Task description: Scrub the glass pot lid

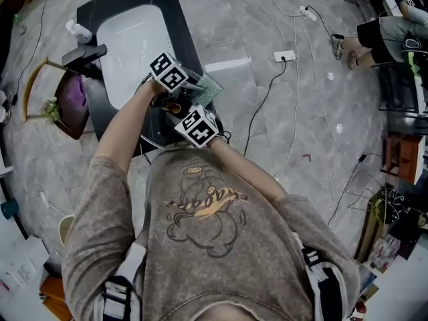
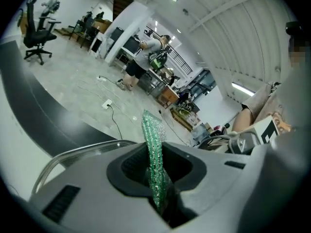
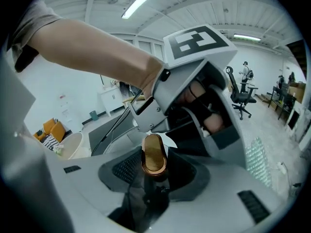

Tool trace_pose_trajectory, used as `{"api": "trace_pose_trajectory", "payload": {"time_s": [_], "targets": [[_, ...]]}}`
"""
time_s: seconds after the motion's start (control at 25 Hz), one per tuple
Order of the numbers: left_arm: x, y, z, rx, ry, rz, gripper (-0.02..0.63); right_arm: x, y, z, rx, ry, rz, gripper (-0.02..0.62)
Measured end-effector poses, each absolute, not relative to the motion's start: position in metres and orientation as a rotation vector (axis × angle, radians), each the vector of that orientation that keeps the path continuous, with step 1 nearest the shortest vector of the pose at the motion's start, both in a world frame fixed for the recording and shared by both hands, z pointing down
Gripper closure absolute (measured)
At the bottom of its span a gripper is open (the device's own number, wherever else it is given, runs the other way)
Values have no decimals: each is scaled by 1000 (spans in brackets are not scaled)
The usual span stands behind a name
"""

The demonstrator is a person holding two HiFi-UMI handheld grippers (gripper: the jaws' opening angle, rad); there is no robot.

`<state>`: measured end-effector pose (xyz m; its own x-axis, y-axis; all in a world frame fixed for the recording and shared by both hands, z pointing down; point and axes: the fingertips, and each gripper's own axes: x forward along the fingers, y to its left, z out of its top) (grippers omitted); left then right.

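Grey stone flooring strewn with cables surrounded a dark worktop (image 1: 179, 25) with a white sink (image 1: 130, 45) let into it, and the person stood at its near edge with a tool in each hand.

The left tool (image 1: 196, 86) had its jaws closed on a green scrubbing pad (image 2: 153, 144). They pinched the pad's lower end, so most of it stood out beyond the tips. The right tool (image 3: 154, 181) was clamped about the bronze knob (image 3: 154, 154) of the glass pot lid (image 1: 157, 129), with the knob's cap rising clear between the jaws. The grip looked firm enough to carry the lid by that handle.

Beyond the right tool's tips, the lid was held up off the worktop, and the left tool sat close in front, almost tip to tip with it. Ahead of the left tool's jaws ran the lid's metal rim (image 2: 77, 151), with the pad just beside it. Whether the pad touched the glass could not be told from any view. Farther out from both tools lay the sink, and past it the open floor.

By my judgement the setup was complete: the lid was secured and the scrubber was in hand and brought up to it. No suds, water or wiped streaks showed on the glass, so the scrubbing seemed barely begun, if at all. Pressing the pad on and working it over the lid's faces and rim was probably still left to do.
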<state>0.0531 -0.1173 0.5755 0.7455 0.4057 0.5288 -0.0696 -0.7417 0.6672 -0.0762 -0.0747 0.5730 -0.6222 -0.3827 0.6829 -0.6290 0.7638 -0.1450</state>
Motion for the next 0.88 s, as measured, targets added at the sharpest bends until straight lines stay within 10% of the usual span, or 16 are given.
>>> {"api": "trace_pose_trajectory", "payload": {"time_s": [0.88], "targets": [[34,-116,593,2355,331,1166,525,-70,-72,571,767,-2307,545,413]]}}
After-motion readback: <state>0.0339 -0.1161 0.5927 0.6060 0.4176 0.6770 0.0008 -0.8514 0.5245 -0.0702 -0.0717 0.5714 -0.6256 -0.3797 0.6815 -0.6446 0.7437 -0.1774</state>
